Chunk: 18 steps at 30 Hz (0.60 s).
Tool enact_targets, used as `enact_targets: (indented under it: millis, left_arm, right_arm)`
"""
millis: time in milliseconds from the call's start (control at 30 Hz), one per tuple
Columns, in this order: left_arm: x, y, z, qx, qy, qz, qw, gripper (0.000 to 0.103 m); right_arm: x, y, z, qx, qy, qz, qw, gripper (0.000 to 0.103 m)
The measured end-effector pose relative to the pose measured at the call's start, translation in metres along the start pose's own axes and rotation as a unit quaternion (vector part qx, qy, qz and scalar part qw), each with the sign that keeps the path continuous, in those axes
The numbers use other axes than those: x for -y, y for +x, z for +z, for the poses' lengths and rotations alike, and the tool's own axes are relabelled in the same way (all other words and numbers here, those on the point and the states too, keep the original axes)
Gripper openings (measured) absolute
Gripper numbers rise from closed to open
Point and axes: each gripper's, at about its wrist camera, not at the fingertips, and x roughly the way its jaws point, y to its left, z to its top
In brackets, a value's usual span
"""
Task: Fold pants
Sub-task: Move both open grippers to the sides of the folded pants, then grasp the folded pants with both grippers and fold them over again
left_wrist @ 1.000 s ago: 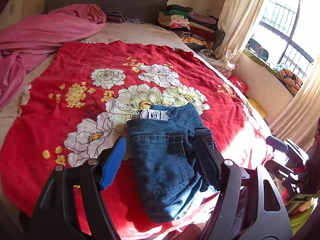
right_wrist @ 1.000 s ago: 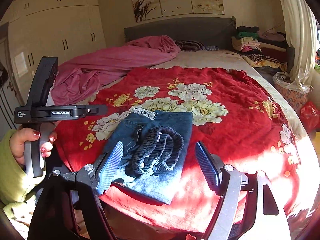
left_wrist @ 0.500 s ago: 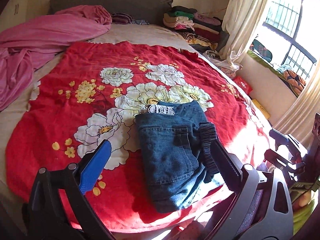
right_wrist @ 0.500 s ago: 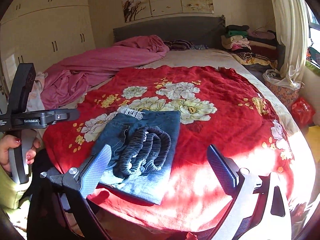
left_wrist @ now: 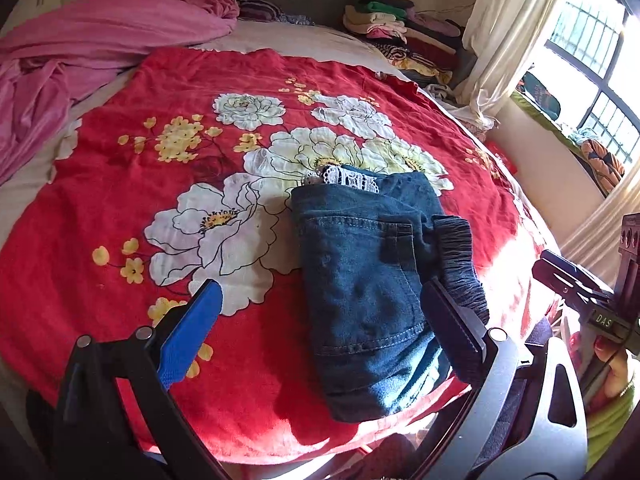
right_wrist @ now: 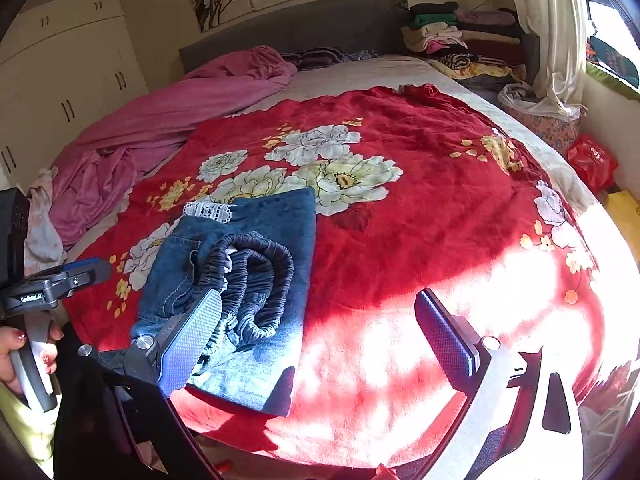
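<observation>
Black gripper (left_wrist: 320, 332) frames, blue textured pads (left_wrist: 188, 332), silver screws, red-painted nails, yellow-green sleeve (right_wrist: 24, 420).

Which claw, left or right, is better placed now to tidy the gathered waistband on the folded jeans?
Probably the right claw: it is open, and its left finger overlaps the waistband on the jeans. The left claw, also open, faces the smooth denim side.

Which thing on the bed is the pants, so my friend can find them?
Find the big red flowered blanket covering the bed. Near its front edge lies a folded blue denim bundle, the pants. Only they have a dark scrunchy waistband on top and white lace peeking out.
</observation>
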Motion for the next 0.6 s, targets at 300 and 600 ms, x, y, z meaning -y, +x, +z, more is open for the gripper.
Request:
enact_targets:
  millis: [300, 600]
  left_arm:
    - [-0.008, 0.045, -0.006, -0.034, -0.036, -0.024, 0.9985, 0.093]
    - [-0.002, 0.070, -0.007, -0.051, -0.039, -0.040, 0.9971, 0.081]
  right_arm:
    - [0.010, 0.055, 0.006, -0.076, 0.007, 0.057, 0.995, 0.063]
    - [0.014, 0.097, 0.010, -0.116, 0.024, 0.110, 0.987, 0.047]
